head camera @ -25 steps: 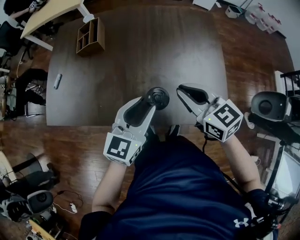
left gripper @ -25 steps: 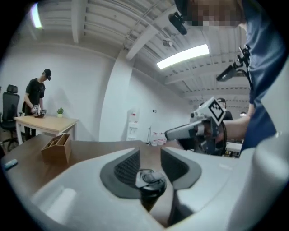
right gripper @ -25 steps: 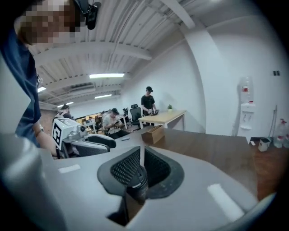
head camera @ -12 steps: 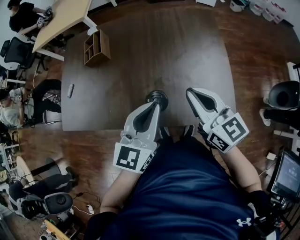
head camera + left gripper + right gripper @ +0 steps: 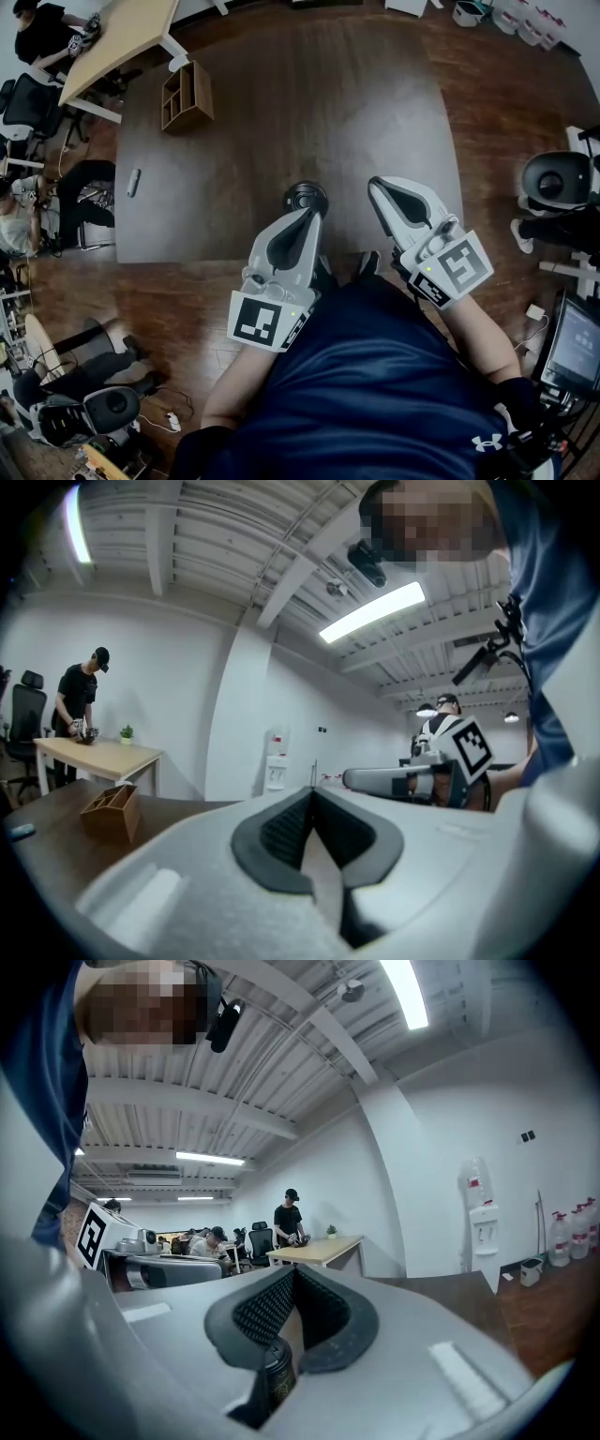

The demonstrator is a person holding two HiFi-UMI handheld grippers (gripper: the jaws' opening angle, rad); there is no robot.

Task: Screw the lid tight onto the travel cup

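The dark travel cup [image 5: 306, 198] stands upright on the brown table [image 5: 281, 112] near its front edge, with its black lid on top. My left gripper [image 5: 309, 217] hovers just short of the cup on the near side, shut and empty. My right gripper [image 5: 378, 187] is to the right of the cup, a hand's width away, also shut on nothing. In the right gripper view the cup [image 5: 275, 1375] peeks through the gap under the closed jaws [image 5: 293, 1274]. The left gripper view [image 5: 312, 794] shows the pads pressed together and the right gripper [image 5: 398, 780] beyond; the cup is hidden there.
A wooden organizer box [image 5: 186, 97] sits at the table's far left corner and a small grey object [image 5: 134, 182] lies near its left edge. A light wooden desk [image 5: 117, 33] with people stands beyond. Water bottles [image 5: 539, 19] are on the floor at the far right.
My left gripper's tip was at the cup a second ago; it has closed and drawn back slightly toward me. The right gripper has also shifted a little right, away from the cup.
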